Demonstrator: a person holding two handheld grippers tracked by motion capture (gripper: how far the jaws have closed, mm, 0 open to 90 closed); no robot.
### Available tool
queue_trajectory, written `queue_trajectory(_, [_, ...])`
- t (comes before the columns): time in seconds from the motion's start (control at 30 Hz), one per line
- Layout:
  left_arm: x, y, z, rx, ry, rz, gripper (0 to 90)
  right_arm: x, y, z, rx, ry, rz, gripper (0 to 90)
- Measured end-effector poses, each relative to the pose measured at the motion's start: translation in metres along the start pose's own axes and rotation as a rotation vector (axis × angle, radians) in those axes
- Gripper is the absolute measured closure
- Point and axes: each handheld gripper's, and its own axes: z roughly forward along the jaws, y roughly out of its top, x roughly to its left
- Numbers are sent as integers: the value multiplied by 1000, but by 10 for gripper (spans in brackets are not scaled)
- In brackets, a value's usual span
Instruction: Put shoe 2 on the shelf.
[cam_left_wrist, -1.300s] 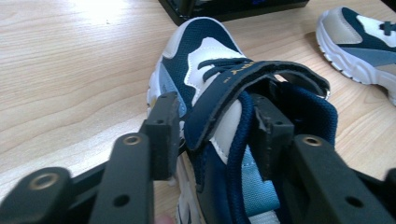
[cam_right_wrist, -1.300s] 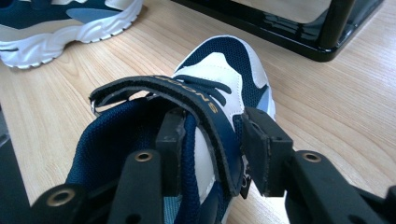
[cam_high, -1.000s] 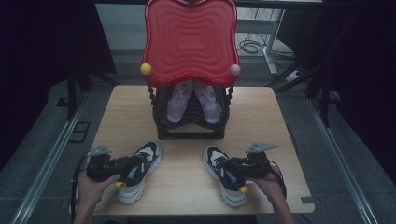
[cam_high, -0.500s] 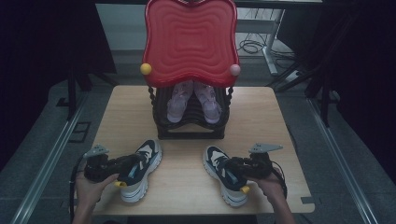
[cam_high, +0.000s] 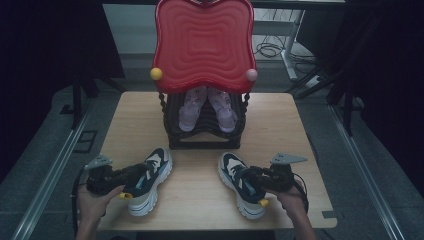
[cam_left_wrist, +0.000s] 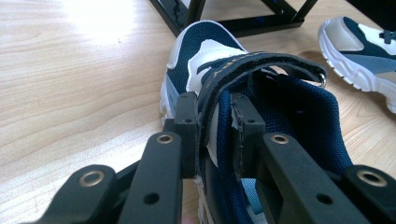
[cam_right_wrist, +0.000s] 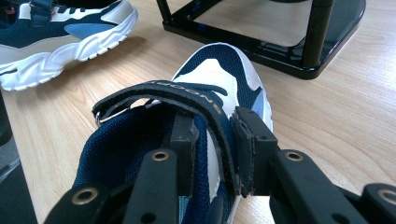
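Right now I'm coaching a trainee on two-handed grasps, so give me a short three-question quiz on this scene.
1. True or false: the left gripper is closed on the side wall of the left sneaker.
2. What sits on the black rack?
A. pink shoes
B. books
3. The right gripper clamps the right sneaker near its ____.

Key: 1 true; 2 A; 3 strap
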Motion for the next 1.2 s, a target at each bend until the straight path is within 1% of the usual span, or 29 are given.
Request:
queue_trajectory(0.2, [1,1,-6,-51,-14,-22,759,0,-1,-2,-32,-7,-2,703])
queue_trajectory(0.33, [2,1,-8,-66,-18,-28,759,0,-1,-3,-49,-7,4,703])
queue_trajectory(0.4, [3,0,-10,-90,-31,-40,760,0,-2,-3,-65,-1,11,703])
queue_trajectory(0.7, [4,1,-16,-139,-73,-65,761,-1,-6,-4,-94,16,39,705])
queue_trajectory(0.77, [5,1,-16,-148,-81,-71,761,-2,-7,-5,-114,26,32,705])
queue_trajectory(0.87, [6,0,-18,-167,-92,-85,761,-3,-9,-8,-147,40,44,706])
queue_trajectory(0.97, [7,-1,-20,-187,-104,-98,760,-5,-12,-12,-176,46,60,706])
queue_trajectory(1.07, [9,-1,-22,-201,-122,-111,761,-7,-14,-17,-209,53,96,706])
queue_trajectory(1.2, [10,-2,-24,-225,-139,-129,761,-10,-17,-25,-252,68,110,706])
